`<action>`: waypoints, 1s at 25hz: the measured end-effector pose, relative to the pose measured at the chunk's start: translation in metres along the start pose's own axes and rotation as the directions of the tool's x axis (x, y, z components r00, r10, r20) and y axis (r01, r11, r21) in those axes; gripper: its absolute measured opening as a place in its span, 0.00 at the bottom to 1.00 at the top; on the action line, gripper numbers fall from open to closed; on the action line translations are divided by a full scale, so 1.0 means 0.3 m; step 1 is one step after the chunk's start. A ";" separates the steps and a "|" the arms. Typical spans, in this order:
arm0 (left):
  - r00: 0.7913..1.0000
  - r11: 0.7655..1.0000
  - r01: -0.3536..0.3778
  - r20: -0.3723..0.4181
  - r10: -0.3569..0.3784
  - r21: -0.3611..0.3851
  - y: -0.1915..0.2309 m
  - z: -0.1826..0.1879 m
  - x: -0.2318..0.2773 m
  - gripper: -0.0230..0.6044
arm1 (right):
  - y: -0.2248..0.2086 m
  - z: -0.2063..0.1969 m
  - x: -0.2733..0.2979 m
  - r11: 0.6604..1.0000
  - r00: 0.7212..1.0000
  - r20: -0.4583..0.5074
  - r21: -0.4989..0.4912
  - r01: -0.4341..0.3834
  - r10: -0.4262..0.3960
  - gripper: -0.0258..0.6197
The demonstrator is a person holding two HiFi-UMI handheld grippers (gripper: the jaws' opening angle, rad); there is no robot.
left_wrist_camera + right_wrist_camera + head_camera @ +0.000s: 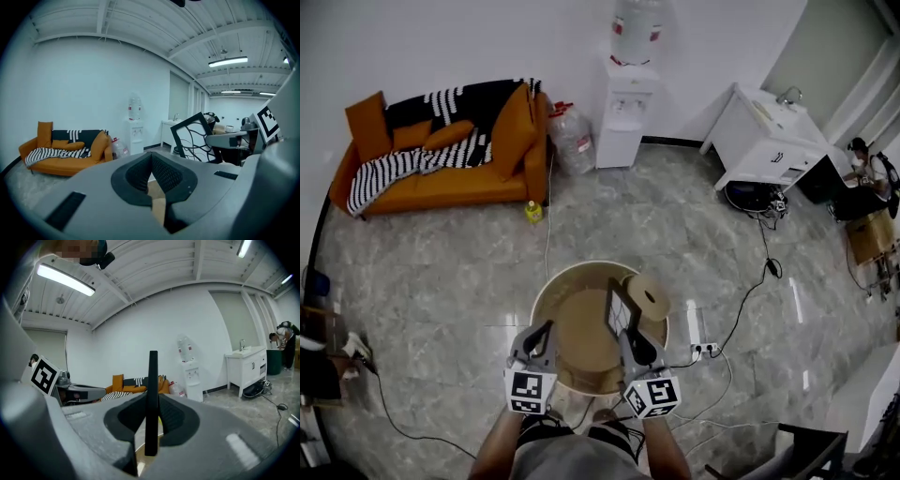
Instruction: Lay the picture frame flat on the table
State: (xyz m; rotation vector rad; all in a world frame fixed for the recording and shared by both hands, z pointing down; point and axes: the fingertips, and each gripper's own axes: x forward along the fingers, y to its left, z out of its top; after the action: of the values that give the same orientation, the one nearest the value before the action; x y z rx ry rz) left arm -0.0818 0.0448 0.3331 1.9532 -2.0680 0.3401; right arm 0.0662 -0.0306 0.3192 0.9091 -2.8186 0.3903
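Both forearms come in from the bottom edge of the head view, bare and side by side.

Left gripper [539, 330]: over the near-left part of the round table [546, 291]. It points away from the person and is held approx level. The pads meet at the tips w/ nothing btwn them.

Right gripper [628, 336]: over the near-right part, angled slightly inward. The pads pinch the picture frame [620, 307] by one edge. In the right gripper view the frame shows edge-on, a thin black bar clamped btwn the pads.

Frame: upright, black border, black swirl pattern on white. It is over the table's right half, just beside a tan round object [649, 295]. Whether its bottom edge touches the tabletop — cannot tell.

Markings: each gripper carries a marker cube [531, 391] w/ b/w square codes. The water dispenser [623, 108] by the wall holds a bottle [636, 26] w/ a red label [654, 36] — print too small to read.
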 end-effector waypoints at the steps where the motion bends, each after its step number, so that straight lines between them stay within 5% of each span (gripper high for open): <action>1: 1.000 1.000 -0.013 -0.009 0.013 -0.008 -0.004 -0.016 0.010 0.06 | -0.010 -0.012 0.010 1.000 1.000 -0.010 0.001 -0.014 0.014 0.14; 25: 0.973 0.986 -0.130 -0.206 0.106 -0.103 0.015 -0.586 0.345 0.06 | -0.252 -0.587 0.290 0.990 0.966 -0.228 0.092 -0.104 0.122 0.14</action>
State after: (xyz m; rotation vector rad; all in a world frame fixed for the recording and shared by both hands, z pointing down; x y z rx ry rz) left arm -0.0846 0.0106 0.5343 1.6611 -2.0300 0.4139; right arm 0.0526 -0.0862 0.5218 0.6680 -2.6608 0.5868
